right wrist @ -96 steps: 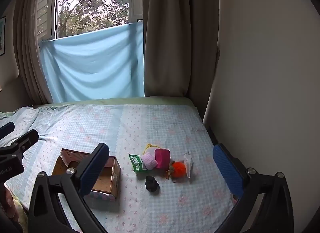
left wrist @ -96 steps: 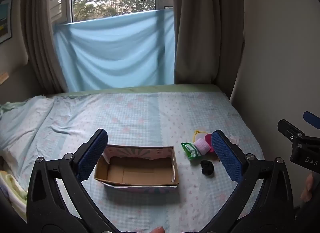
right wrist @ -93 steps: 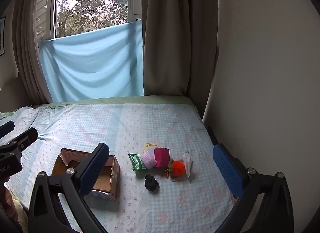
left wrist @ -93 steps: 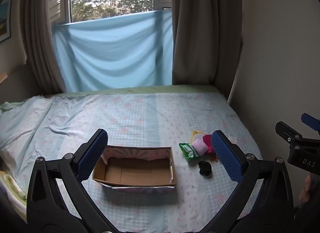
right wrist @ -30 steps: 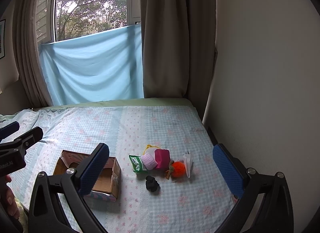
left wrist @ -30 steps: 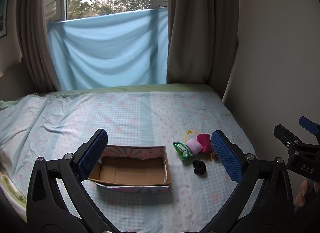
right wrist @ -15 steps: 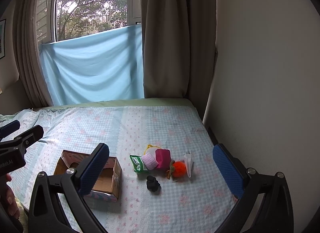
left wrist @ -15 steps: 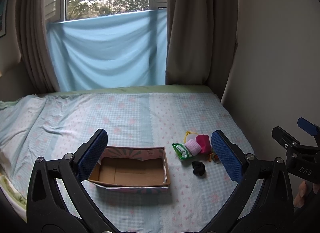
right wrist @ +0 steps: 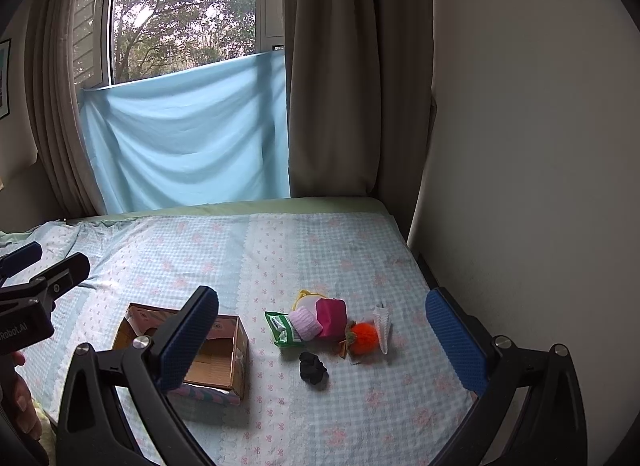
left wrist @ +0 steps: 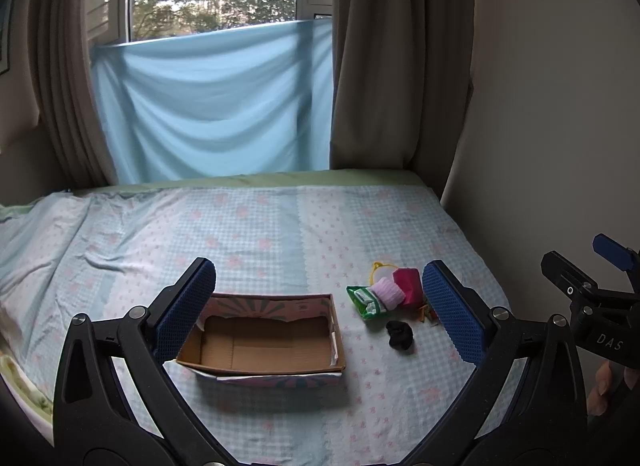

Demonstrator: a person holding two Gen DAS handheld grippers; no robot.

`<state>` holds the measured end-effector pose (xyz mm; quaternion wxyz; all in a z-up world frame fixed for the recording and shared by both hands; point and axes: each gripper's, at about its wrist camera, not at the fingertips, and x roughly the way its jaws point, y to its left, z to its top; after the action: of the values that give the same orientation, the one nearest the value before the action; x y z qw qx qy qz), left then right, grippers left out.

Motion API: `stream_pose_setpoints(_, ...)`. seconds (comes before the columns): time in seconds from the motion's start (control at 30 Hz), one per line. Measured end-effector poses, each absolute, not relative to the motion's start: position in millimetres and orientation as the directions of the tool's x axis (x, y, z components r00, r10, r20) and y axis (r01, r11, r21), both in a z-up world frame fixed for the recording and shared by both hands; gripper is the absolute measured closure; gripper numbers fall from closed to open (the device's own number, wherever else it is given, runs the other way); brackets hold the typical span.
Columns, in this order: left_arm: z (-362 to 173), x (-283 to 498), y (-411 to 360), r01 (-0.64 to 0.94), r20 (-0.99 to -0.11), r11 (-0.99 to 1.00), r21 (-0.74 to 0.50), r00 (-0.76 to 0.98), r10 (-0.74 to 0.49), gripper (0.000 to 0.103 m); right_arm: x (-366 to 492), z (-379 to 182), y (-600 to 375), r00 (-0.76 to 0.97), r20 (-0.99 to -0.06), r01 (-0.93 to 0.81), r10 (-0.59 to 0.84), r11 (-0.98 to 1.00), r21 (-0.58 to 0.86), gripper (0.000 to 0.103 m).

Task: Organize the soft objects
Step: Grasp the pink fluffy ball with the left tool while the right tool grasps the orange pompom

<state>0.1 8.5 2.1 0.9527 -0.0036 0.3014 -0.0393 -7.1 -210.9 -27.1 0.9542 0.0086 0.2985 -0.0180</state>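
On a bed with a pale blue checked sheet (right wrist: 360,406), an open cardboard box with a pink patterned outside (left wrist: 264,342) sits empty at the left, framed by the spread, empty jaws of the left gripper (left wrist: 320,314). To its right lies a small heap of soft things: a green foil packet (right wrist: 285,330), a pale pink knitted roll (right wrist: 305,322), a magenta fabric cube (right wrist: 331,318), a black scrunchie (right wrist: 313,370) and an orange pom-pom (right wrist: 363,338). The right gripper (right wrist: 334,340), jaws wide and holding nothing, hovers with the heap between its blue pads. Sorting appears not yet begun; the next move likely calls for lowering onto one item and closing gently
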Motion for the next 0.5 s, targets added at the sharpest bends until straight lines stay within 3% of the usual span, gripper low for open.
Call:
stream_pose_setpoints(0.23, -3.5, 17.9, 13.0, 0.142, -0.606, 0.989, -0.045, 0.783, -0.14, 0.0, -4.4, -42.6, -219.4, 0.786, -0.615, 0.115, -0.065, 0.992, 0.043, 0.0)
stream_pose_setpoints(0.5, -54.1, 82.8, -32.0, 0.294, -0.683, 0.954, -0.058, 0.686, -0.253, 0.0, 19.2, -98.0, -252.7, 0.705, -0.707, 0.18, -0.052, 0.978, 0.108, 0.0)
